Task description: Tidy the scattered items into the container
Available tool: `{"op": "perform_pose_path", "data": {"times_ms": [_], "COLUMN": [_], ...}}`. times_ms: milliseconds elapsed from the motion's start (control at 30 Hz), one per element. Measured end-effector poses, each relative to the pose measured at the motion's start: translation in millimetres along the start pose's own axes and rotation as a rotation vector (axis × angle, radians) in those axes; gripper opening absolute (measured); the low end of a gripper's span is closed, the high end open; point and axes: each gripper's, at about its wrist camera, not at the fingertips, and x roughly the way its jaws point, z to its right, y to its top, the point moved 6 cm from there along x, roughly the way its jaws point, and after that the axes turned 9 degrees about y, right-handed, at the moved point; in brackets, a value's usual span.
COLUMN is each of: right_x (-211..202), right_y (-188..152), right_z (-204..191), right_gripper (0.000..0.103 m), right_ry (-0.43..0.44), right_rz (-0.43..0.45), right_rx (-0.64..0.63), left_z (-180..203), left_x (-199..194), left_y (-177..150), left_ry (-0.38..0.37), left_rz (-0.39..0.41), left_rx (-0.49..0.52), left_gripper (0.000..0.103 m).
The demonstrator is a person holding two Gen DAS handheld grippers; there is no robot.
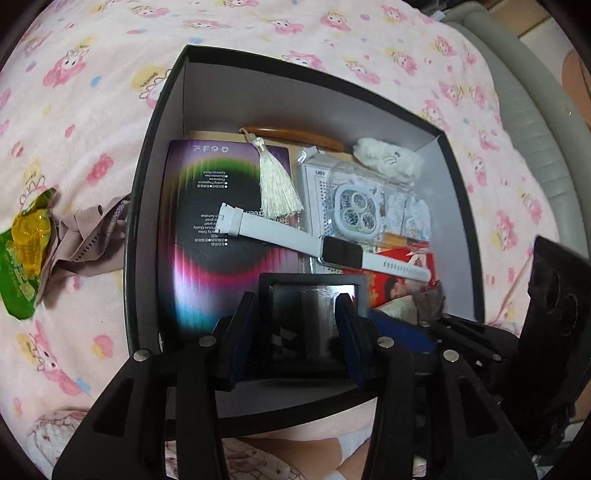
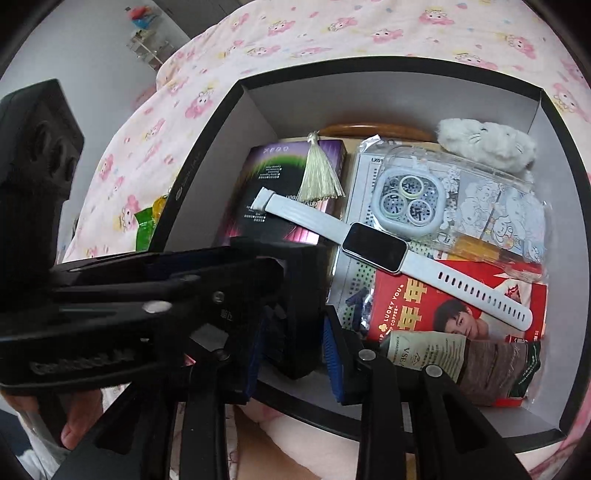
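Note:
An open black container (image 1: 147, 206) (image 2: 207, 177) sits on a pink cartoon-print blanket. It holds a purple box (image 1: 207, 236), a cream tassel (image 1: 277, 184), a white smartwatch (image 1: 340, 251) (image 2: 375, 247), a clear phone case (image 2: 461, 199), a white plush (image 2: 487, 140), a red packet (image 2: 424, 310) and a sachet (image 2: 480, 365). My left gripper (image 1: 295, 325) is shut on a small black case with a glossy window (image 1: 314, 306), low over the container's near end. My right gripper (image 2: 293, 354) grips the same case (image 2: 299, 288) from the other side. A green-and-yellow snack packet (image 1: 22, 254) and crumpled beige cloth (image 1: 88, 236) lie outside, left of the container.
The blanket (image 1: 258, 33) covers the bed all around the container. A grey padded bed edge (image 1: 532, 122) runs along the far right. A hand (image 2: 81, 417) holds the left gripper's body. A small shelf (image 2: 144, 40) stands by the wall beyond the bed.

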Motion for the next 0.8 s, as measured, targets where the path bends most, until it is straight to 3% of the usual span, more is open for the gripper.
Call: {"op": "perform_pose_path", "data": {"times_ms": [67, 200, 333, 433, 633, 700, 800], "right_x": [-15.3, -48.4, -34.7, -38.8, -70.4, -75.9, -77.0], "right_y": [-2.9, -1.3, 3.1, 3.1, 6.5, 6.5, 5.8], "right_z": [3.2, 0.2, 14.7, 28.7, 57.6, 60.2, 60.9], "right_gripper": [0.027, 0.027, 0.027, 0.027, 0.027, 0.027, 0.027], "right_ry": [-0.038, -0.246, -0.249, -0.32, -0.247, -0.248, -0.223], "right_rz": [0.037, 0.132, 0.07, 0.098, 0.192, 0.206, 0.214], "right_rx": [-0.035, -0.213, -0.165, -0.14, -0.009, -0.008, -0.006], "left_z": [-2.0, 2.8, 22.2, 39.5, 67.9, 72.8, 69.6], "left_x": [-6.9, -15.9, -2.9, 8.7, 32.0, 38.3, 49.6], "left_y": [-1.7, 2.0, 9.9, 6.2, 2.5, -0.7, -3.0], "left_ry": [-0.019, -0.053, -0.193, -0.243, -0.343, -0.325, -0.237], "left_rz": [0.028, 0.07, 0.024, -0.028, -0.118, -0.137, -0.161], "left_rx": [-0.006, 0.024, 0.038, 0.075, 0.092, 0.09, 0.076], "left_gripper": [0.042, 0.042, 0.038, 0.037, 0.032, 0.032, 0.031]}}
